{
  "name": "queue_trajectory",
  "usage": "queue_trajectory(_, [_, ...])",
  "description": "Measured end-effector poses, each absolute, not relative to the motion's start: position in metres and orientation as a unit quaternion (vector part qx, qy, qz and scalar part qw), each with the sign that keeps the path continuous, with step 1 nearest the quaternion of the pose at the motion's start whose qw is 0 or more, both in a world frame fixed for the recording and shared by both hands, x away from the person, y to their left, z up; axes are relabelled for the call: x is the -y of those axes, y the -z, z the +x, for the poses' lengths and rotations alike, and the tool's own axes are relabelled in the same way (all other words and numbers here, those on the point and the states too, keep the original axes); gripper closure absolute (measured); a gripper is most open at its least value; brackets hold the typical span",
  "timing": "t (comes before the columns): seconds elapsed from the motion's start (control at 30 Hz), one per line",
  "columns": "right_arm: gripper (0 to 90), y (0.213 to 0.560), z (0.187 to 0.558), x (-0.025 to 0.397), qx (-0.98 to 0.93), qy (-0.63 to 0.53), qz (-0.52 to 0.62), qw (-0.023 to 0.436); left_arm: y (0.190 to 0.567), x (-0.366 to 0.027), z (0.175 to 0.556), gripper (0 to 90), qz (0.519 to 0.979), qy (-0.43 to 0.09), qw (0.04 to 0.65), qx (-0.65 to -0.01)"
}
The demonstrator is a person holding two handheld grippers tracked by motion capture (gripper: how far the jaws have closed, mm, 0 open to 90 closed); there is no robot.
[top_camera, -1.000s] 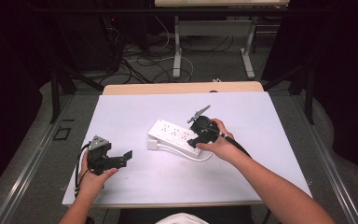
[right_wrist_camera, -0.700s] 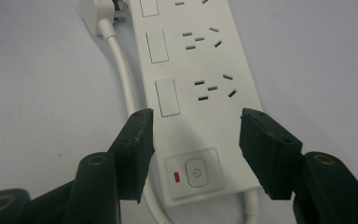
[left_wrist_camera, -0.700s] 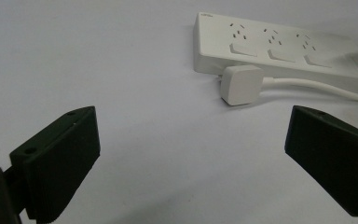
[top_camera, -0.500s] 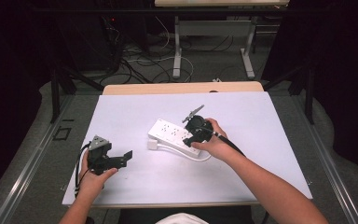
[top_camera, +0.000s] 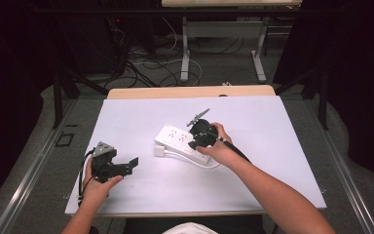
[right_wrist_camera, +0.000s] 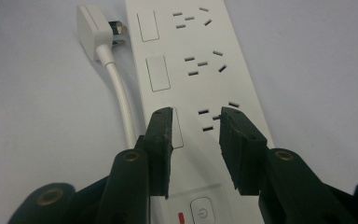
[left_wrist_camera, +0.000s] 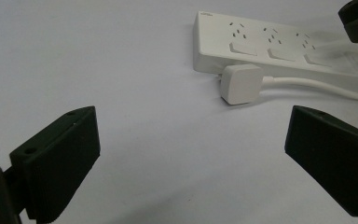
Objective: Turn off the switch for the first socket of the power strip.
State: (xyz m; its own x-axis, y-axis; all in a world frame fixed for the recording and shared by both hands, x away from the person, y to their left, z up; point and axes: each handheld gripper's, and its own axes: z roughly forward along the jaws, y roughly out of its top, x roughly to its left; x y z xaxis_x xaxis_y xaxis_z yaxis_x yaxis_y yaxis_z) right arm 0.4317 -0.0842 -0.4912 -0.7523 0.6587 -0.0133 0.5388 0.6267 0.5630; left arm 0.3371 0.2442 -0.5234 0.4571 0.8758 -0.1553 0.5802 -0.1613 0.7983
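Hovering over the white power strip (right_wrist_camera: 200, 84), the right tool (right_wrist_camera: 195, 122) is slightly parted, gripping nothing; left tool (left_wrist_camera: 186, 158) gapes wide, empty, near its plug (left_wrist_camera: 240, 83)

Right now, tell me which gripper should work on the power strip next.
The right gripper. It hangs directly over the power strip, jaws slightly apart above its third socket. The left gripper sits wide open on bare table, apart from the strip and its plug.

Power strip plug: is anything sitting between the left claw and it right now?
Nothing visible. In the left gripper view, bare table lies between the open left claw and the plug, which rests against the power strip. The right claw hovers over the strip's far end.
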Motion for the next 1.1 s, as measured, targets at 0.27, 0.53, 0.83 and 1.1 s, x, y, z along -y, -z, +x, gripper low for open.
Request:
queue_trajectory(0.27, [74.0,0.496,0.436,0.080,-0.897,-0.277,0.330,0.104,0.524,-0.244,0.337,3.2,0.742,-0.175,0.423,-0.491])
queue_trajectory(0.53, [83.1,0.501,0.438,0.074,-0.890,-0.298,0.328,0.105,0.524,-0.244,0.337,3.2,0.742,-0.175,0.422,-0.491])
queue_trajectory(0.83, [90.0,0.504,0.441,0.071,-0.898,-0.282,0.325,0.088,0.524,-0.244,0.337,3.5,0.742,-0.174,0.421,-0.491])
queue_trajectory(1.1, [90.0,0.509,0.443,0.068,-0.896,-0.285,0.331,0.081,0.524,-0.244,0.338,3.5,0.744,-0.171,0.420,-0.491])
